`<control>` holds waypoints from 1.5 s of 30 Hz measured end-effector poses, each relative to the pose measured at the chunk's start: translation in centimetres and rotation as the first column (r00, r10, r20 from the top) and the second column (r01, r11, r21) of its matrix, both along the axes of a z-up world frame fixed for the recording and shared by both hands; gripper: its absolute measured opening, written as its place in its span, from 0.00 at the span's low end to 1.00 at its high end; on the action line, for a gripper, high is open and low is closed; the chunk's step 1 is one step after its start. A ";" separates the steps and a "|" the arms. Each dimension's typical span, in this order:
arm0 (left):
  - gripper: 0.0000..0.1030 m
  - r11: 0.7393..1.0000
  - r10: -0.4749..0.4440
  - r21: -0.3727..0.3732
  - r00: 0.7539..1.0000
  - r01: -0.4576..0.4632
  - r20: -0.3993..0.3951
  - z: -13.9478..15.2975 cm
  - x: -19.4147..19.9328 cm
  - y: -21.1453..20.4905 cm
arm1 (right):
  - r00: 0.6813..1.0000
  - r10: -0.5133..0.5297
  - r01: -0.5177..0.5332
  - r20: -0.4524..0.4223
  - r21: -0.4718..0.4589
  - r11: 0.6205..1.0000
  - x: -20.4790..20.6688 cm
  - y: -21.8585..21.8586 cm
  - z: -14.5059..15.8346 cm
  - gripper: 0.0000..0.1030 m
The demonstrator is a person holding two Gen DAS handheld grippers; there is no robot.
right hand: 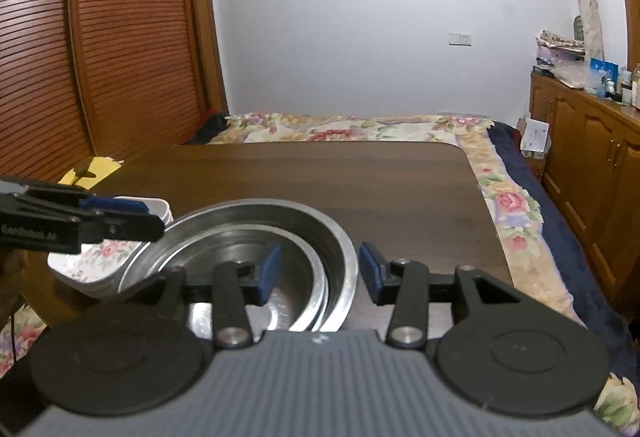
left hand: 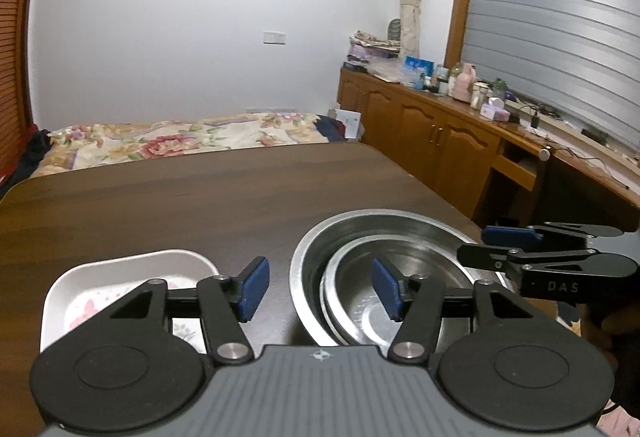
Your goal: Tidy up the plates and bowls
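Two steel bowls sit nested on the dark wooden table (left hand: 200,189): a large bowl (left hand: 380,229) with a smaller bowl (left hand: 400,285) inside, leaning toward the near side. My left gripper (left hand: 320,289) is open and straddles the large bowl's left rim without pressing it. My right gripper (right hand: 320,273) is open too, its fingers either side of the large bowl's (right hand: 248,213) right rim; the small bowl (right hand: 280,301) lies under its left finger. A white square plate (left hand: 120,273) with a flower print sits left of the bowls. Each gripper shows in the other's view: the right gripper (left hand: 480,247) and the left gripper (right hand: 156,217).
Beyond the table's far edge lies a bed with a floral cover (left hand: 180,141). Wooden cabinets (left hand: 440,133) topped with bottles and boxes run along the right wall. A louvred wooden wardrobe (right hand: 100,57) stands to the left, with a yellow item (right hand: 94,169) near its foot.
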State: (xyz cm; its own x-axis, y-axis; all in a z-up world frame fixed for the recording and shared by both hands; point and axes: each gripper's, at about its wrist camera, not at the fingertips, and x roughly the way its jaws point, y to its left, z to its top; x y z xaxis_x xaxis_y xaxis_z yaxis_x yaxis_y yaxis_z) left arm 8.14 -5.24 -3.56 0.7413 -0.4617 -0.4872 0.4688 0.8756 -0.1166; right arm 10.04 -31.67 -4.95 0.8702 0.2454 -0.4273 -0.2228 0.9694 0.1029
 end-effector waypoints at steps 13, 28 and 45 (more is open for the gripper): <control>0.58 1.000 0.012 0.011 0.999 -0.012 -0.030 -1.3 0.4 -0.7 | 0.998 -0.067 0.067 -0.004 0.062 0.996 0.3 -0.5 -2.9 0.51; 0.50 0.999 0.024 0.043 0.998 -0.021 -0.065 -1.8 1.1 -1.5 | 0.998 -0.063 0.064 -0.008 0.115 0.991 0.5 0.1 -3.4 0.51; 0.32 1.000 0.003 0.018 0.994 -0.001 -0.106 -1.9 1.4 -1.5 | 0.998 -0.049 0.054 -0.037 0.161 0.985 0.7 0.3 -4.1 0.41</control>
State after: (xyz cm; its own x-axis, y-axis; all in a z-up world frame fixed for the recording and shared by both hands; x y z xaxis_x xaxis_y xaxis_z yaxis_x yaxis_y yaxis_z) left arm 9.50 -6.78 -5.43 0.6860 -0.4510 -0.5710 0.4532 0.8788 -0.1496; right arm 10.73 -31.37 -9.05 0.8697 0.2689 -0.4139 -0.1670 0.9494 0.2659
